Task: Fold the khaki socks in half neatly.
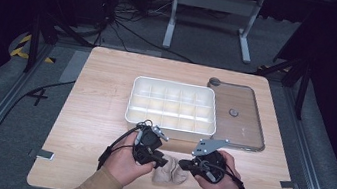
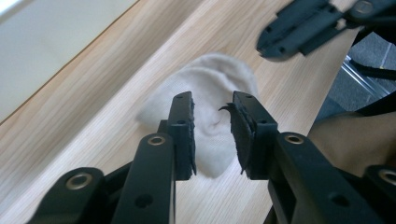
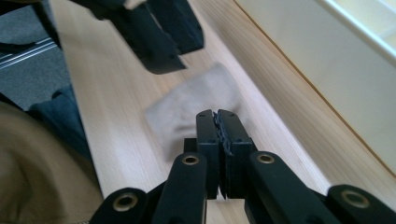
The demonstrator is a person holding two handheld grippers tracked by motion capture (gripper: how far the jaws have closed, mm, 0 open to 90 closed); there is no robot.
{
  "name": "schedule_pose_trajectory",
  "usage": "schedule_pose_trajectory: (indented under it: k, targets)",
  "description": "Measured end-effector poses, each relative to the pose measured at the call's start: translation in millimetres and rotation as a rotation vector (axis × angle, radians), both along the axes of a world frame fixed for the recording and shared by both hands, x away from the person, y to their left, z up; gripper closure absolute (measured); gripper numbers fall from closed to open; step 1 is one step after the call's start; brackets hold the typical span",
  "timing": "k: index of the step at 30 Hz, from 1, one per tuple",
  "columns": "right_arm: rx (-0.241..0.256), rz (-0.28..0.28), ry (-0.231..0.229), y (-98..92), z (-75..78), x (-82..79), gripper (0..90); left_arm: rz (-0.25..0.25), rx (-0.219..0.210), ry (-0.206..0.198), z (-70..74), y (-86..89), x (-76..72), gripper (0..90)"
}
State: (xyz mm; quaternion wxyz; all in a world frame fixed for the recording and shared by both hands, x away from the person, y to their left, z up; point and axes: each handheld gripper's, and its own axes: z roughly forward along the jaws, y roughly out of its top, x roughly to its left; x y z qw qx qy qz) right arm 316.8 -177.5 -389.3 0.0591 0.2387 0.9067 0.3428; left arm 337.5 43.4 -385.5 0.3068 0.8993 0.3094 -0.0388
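Two hand-held grippers flank your small beige cloth bundle (image 1: 170,171) near white compartment tray (image 1: 171,121): left hand-held gripper (image 2: 212,108) released astride it, right hand-held gripper (image 3: 217,122) clenched, grasping nothing.

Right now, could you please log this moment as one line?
left hand-held gripper: open over sock | right hand-held gripper: shut, empty | tray: untouched

A soft, fuzzy beige cloth sock (image 2: 205,107) lies on matt pale wood-grain table (image 1: 93,113); the divided box (image 1: 173,106) seems smooth plastic.

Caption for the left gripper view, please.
Open left hand-held gripper poised over a beige sock on the wooden table.
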Motion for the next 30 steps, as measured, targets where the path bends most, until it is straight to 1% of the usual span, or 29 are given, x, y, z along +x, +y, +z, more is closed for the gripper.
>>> schedule_pose_trajectory:
  k: [4,5,7,9,10,15,17,19,22,23,24,26,27,30]
  targets:
    - [0.0,0.042,-0.002,16.4,-0.1,-2.0,88.7,0.02,0.009,0.008,0.2,8.3,-0.8,75.1]
    - [-0.005,0.051,-0.001,21.0,-1.9,-2.1,88.8,0.024,0.011,0.009,-0.4,9.3,-1.1,76.4]
    - [-0.014,0.067,0.006,27.5,-5.9,-2.5,88.9,0.039,0.032,0.009,-2.0,11.3,-1.5,81.1]
    - [-0.027,0.075,0.001,32.8,-10.3,-2.7,88.9,0.044,0.044,0.014,-3.8,12.8,-1.8,84.8]
    - [-0.034,0.077,0.007,35.2,-13.2,-2.5,88.8,0.045,0.05,0.02,-4.1,13.3,-2.1,86.8]
    - [-0.035,0.059,0.01,34.4,-16.4,-0.2,88.6,0.033,0.058,0.015,-5.5,12.6,-2.0,88.3]
    - [-0.038,0.057,0.008,32.0,-16.9,0.8,88.6,0.032,0.058,0.025,-6.9,10.1,-2.5,88.7]
    - [-0.041,0.046,0.009,30.0,-17.7,0.8,88.6,0.037,0.069,0.028,-8.0,7.1,-2.4,89.3]
    - [-0.042,0.035,0.014,26.0,-19.1,0.4,88.5,0.026,0.077,0.03,-9.7,-0.3,-3.6,89.5]
    - [-0.045,0.032,0.009,24.7,-19.6,0.6,88.5,0.013,0.085,0.028,-10.2,-2.5,-3.3,89.6]
    - [-0.044,0.03,0.016,23.4,-19.8,0.4,88.5,0.007,0.082,0.021,-11.6,-4.3,-3.0,89.6]
    - [-0.045,0.022,0.017,21.4,-20.9,0.5,88.5,-0.008,0.093,0.03,-14.4,-8.7,-2.5,89.6]
    - [-0.047,0.017,0.017,19.9,-21.3,0.6,88.5,-0.008,0.095,0.036,-15.6,-10.3,-2.6,89.7]
    - [-0.046,0.008,0.022,16.1,-22.8,0.7,88.5,-0.025,0.119,0.048,-21.1,-15.9,-0.5,89.7]
